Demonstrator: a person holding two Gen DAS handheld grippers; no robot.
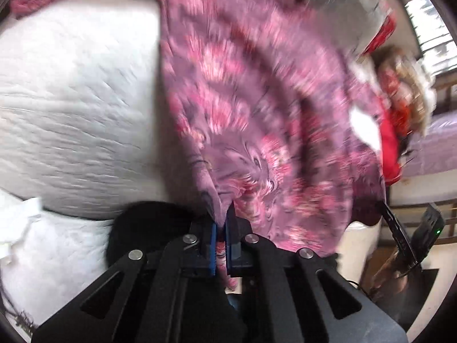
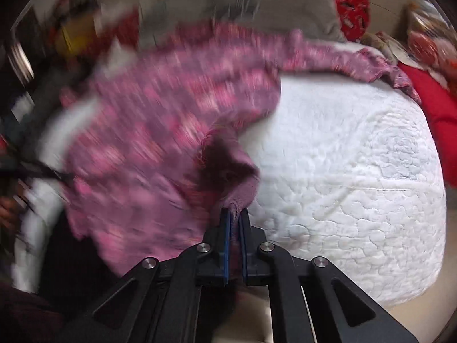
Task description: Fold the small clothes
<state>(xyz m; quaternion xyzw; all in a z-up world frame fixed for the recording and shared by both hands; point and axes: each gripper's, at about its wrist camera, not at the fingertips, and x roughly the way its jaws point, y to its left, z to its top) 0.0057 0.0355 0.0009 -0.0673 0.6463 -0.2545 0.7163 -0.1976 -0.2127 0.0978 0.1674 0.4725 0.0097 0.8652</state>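
A small pink and purple patterned garment [image 1: 257,108] hangs blurred over a white quilted mattress [image 1: 74,114]. My left gripper [image 1: 220,223] is shut on a pinch of its edge, and cloth shows between the blue pads. In the right wrist view the same garment [image 2: 160,131] stretches from the far right edge of the mattress [image 2: 357,177] to the near left. My right gripper [image 2: 234,214] is shut on a bunched purple corner of it. The other gripper shows faintly as a dark shape [image 1: 400,237] at the right of the left wrist view.
A grey pillow [image 2: 234,3] lies at the mattress's far side. Red and patterned clothes [image 2: 428,91] are piled at the right. White crumpled cloth [image 1: 20,228] sits at the near left. A wooden bed frame [image 1: 422,223] and a purple sheet [image 1: 434,148] show at the right.
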